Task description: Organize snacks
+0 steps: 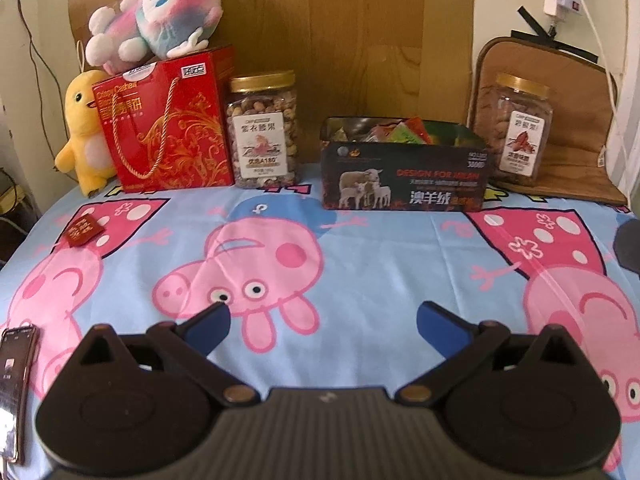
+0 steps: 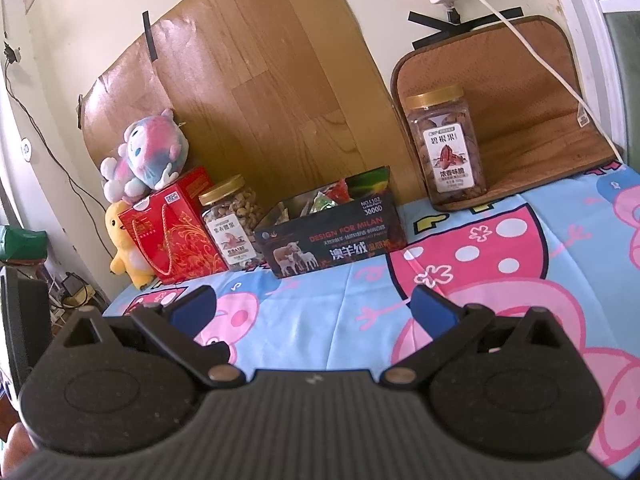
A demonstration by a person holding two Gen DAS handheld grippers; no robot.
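A dark open box (image 1: 404, 178) with sheep on its front holds several snack packets (image 1: 396, 130) at the back of the table; it also shows in the right wrist view (image 2: 332, 240). A small dark red snack packet (image 1: 83, 231) lies alone on the cloth at the left. A cashew jar (image 1: 263, 130) (image 2: 230, 226) stands left of the box, a pecan jar (image 1: 516, 130) (image 2: 446, 148) right of it. My left gripper (image 1: 323, 320) is open and empty over the cloth. My right gripper (image 2: 314, 304) is open and empty, well short of the box.
A red gift box (image 1: 168, 124) (image 2: 172, 232) with a pink-blue plush (image 1: 160, 16) on top and a yellow duck plush (image 1: 82, 132) stand at the back left. A brown mat (image 1: 568, 132) leans behind the pecan jar. A phone (image 1: 14, 392) lies at the near left edge.
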